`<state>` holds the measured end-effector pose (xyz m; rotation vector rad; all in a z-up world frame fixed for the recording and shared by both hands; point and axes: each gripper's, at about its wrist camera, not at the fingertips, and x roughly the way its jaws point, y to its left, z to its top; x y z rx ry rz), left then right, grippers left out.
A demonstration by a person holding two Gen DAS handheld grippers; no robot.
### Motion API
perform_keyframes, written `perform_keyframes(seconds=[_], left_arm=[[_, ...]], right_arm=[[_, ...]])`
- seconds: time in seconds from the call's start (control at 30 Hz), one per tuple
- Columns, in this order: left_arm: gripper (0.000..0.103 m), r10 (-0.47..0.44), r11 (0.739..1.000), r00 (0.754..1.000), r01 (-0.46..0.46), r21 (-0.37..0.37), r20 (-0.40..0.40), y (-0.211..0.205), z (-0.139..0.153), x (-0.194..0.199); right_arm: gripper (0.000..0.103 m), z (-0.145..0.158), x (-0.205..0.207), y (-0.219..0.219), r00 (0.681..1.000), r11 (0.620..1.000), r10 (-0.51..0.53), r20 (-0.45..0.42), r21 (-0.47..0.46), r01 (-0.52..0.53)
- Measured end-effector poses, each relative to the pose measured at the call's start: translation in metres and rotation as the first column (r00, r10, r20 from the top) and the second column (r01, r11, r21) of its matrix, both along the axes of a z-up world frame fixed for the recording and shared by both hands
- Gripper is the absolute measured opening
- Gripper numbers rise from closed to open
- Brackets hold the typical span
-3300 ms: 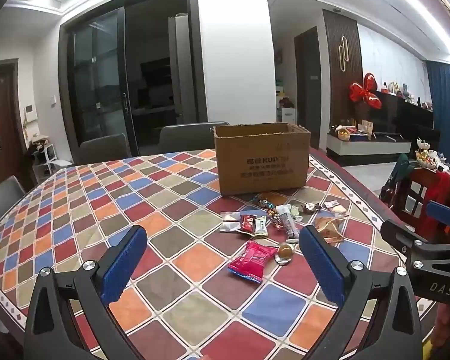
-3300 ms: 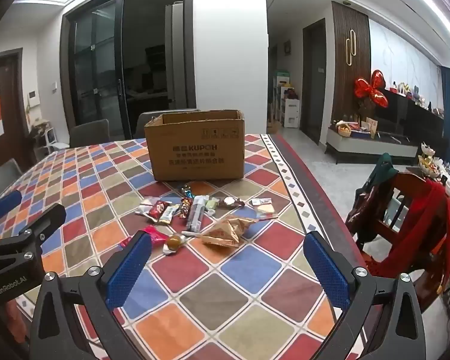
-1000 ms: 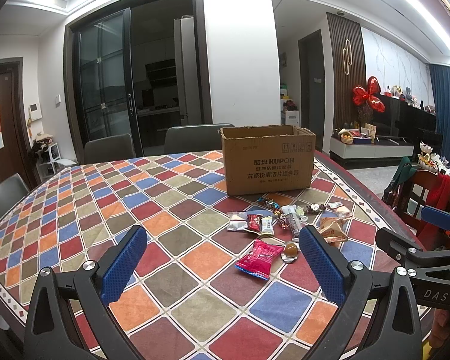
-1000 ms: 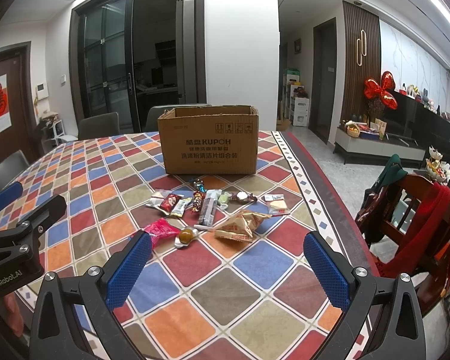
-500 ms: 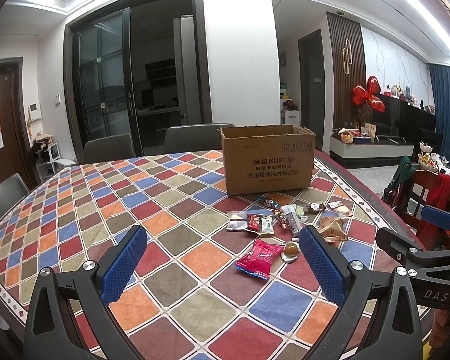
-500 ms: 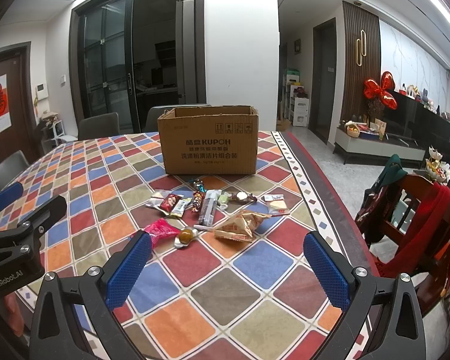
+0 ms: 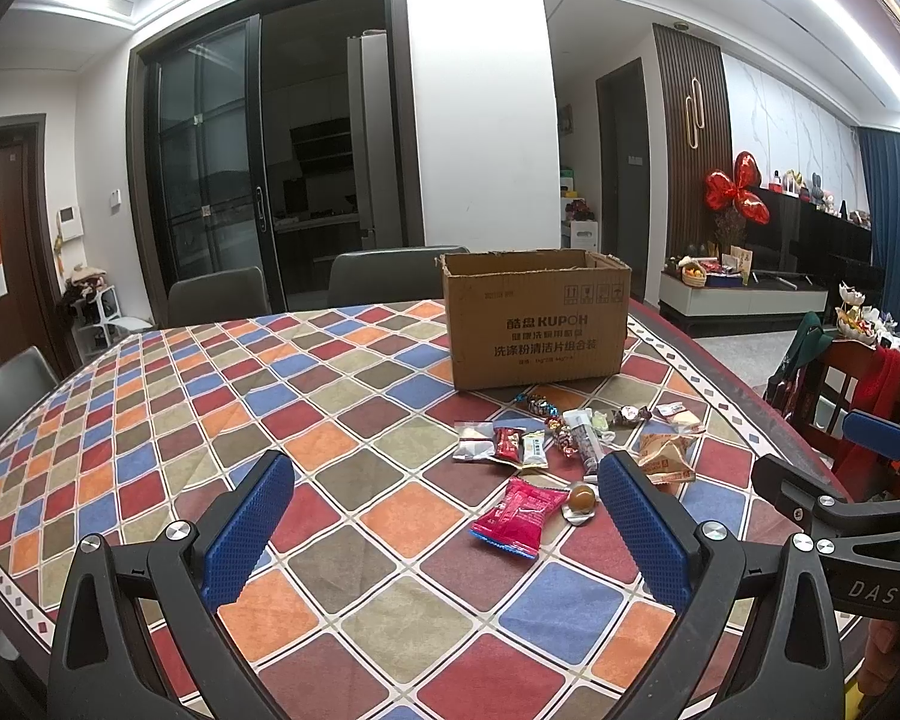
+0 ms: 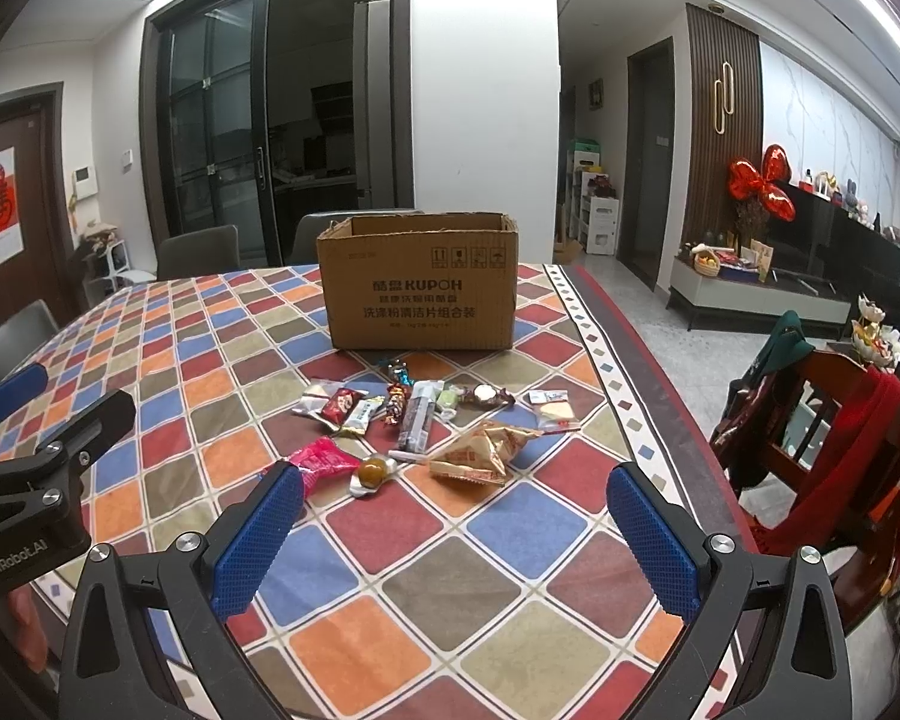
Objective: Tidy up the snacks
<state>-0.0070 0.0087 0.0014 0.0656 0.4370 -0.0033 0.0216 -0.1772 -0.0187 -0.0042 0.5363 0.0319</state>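
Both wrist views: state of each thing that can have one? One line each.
cardboard box: upright, top open, contents hidden
left gripper: open, empty, above the table
right gripper: open, empty, above the table
pink snack packet: sealed, lying flat
tan snack packet: sealed, crumpled
round gold candy: wrapped
sliding glass door: shut

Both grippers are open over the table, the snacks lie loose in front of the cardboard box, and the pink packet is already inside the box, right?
Not quite: the pink packet lies on the tablecloth, nearest the grippers, as the left wrist view shows. Both the left gripper and right gripper are open, with snacks before the cardboard box.
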Motion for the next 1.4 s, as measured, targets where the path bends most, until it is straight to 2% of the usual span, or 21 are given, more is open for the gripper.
perform_keyframes(seconds=[0.47,0.67,0.87,0.93,1.17,1.27,1.4], left_arm=[[0.103,-0.003,1.0,1.0,0.003,-0.003,-0.011,-0.001,-0.005,-0.001],[0.103,-0.008,1.0,0.998,0.007,-0.002,-0.058,0.001,-0.016,0.009],[0.103,-0.058,0.998,0.992,0.058,0.003,-0.116,0.002,-0.027,0.03],[0.103,-0.083,0.996,0.987,0.084,0.004,-0.14,0.003,-0.032,0.039],[0.086,-0.163,0.986,0.955,0.164,-0.016,-0.25,0.002,-0.053,0.075],[0.081,-0.181,0.983,0.944,0.186,-0.01,-0.277,-0.001,-0.062,0.087],[0.08,-0.209,0.977,0.922,0.212,-0.028,-0.325,0.001,-0.073,0.102]], right_arm=[[0.102,-0.001,0.0,0.002,1.0,1.0,0.002,-0.005,-0.002,-0.002],[0.102,-0.008,0.004,0.008,0.999,1.0,0.015,-0.029,-0.006,-0.015],[0.102,-0.017,0.024,0.01,0.997,0.999,0.042,-0.063,-0.001,-0.042],[0.102,-0.02,0.031,0.011,0.996,0.999,0.051,-0.069,0.003,-0.051],[0.102,-0.034,0.06,0.015,0.991,0.997,0.077,-0.108,0.022,-0.075],[0.096,-0.042,0.074,0.02,0.986,0.995,0.101,-0.133,0.018,-0.1],[0.086,-0.051,0.09,0.025,0.975,0.991,0.136,-0.176,0.023,-0.134]])
